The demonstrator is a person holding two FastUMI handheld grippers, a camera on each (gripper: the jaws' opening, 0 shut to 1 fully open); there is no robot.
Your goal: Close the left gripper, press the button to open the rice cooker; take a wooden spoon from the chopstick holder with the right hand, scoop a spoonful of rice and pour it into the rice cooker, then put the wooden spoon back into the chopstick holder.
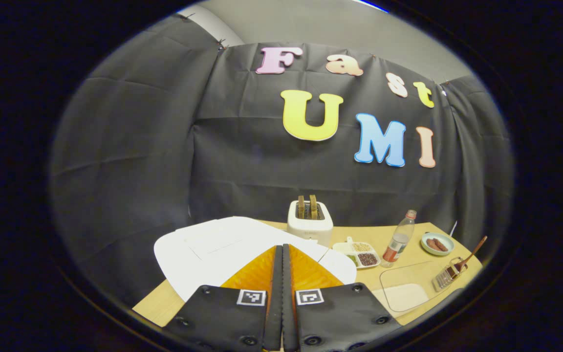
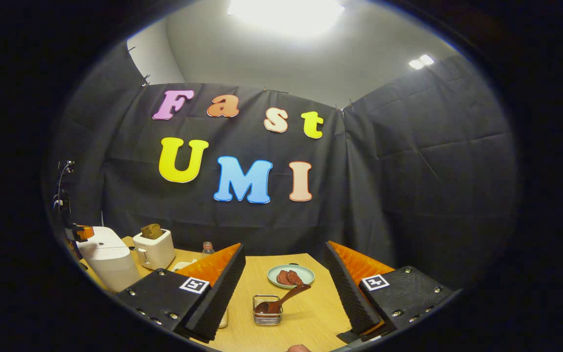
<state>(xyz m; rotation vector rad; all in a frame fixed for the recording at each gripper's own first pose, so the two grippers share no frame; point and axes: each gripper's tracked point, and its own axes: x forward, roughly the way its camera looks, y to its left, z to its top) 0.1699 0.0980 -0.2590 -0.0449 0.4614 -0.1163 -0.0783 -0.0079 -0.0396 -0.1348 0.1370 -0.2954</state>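
Note:
The white rice cooker point(image 1: 213, 244) lies just under my left gripper point(image 1: 282, 247), which is shut with nothing between its fingers. From the right gripper view the cooker point(image 2: 108, 258) stands at the far left with its lid down, and the left gripper point(image 2: 80, 232) is at its top. A wooden spoon point(image 2: 284, 298) leans bowl-down in a small wire chopstick holder point(image 2: 268, 313). My right gripper point(image 2: 284, 282) hangs open just above and in front of that holder, holding nothing. The holder and spoon point(image 1: 460, 264) also sit at the table's right end.
A white toaster point(image 1: 310, 221) with bread stands behind the cooker. To its right are a sectioned dish of grains point(image 1: 359, 253), a bottle point(image 1: 399, 239) and a plate of sausages point(image 2: 291, 276). A clear tray with pale rice-like contents point(image 1: 406, 292) lies near the front edge.

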